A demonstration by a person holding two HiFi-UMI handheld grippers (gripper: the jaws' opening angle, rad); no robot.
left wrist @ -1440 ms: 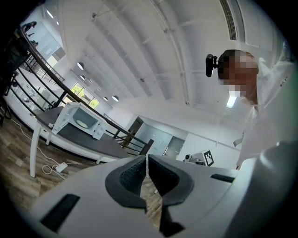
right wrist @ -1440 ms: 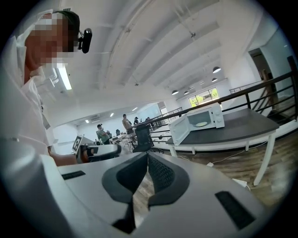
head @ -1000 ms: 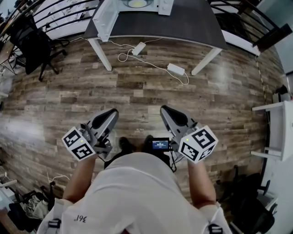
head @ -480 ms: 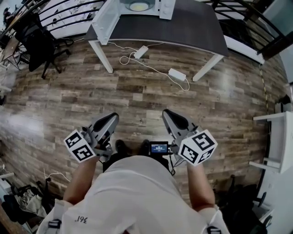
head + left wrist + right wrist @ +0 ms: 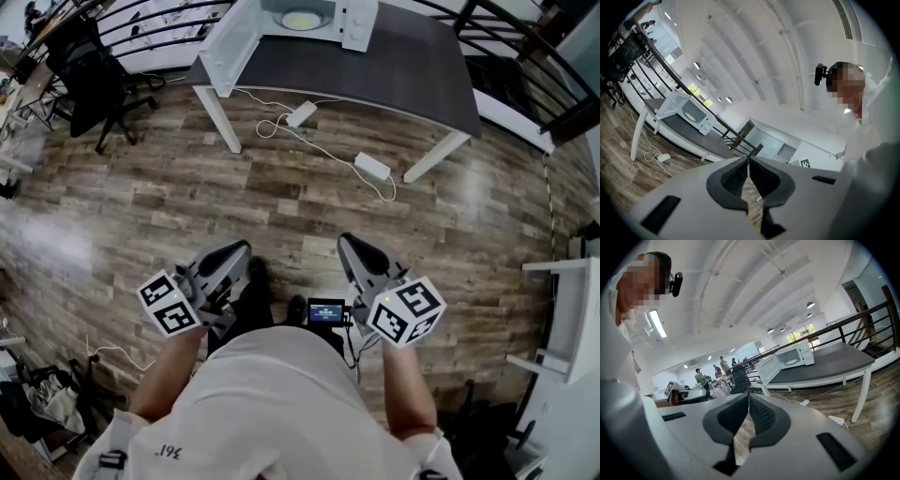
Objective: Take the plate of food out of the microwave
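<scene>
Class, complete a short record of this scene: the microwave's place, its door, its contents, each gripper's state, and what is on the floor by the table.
Location: microwave on the dark table, toward its left end
Access: door swung open
Contents: plate of food inside, not yet taken out
Left hand: left gripper shut, empty, well short of the table
Right hand: right gripper shut, empty, well short of the table
Floor: wood floor; white cable lying under the table
Nearby: black office chair left of the table
</scene>
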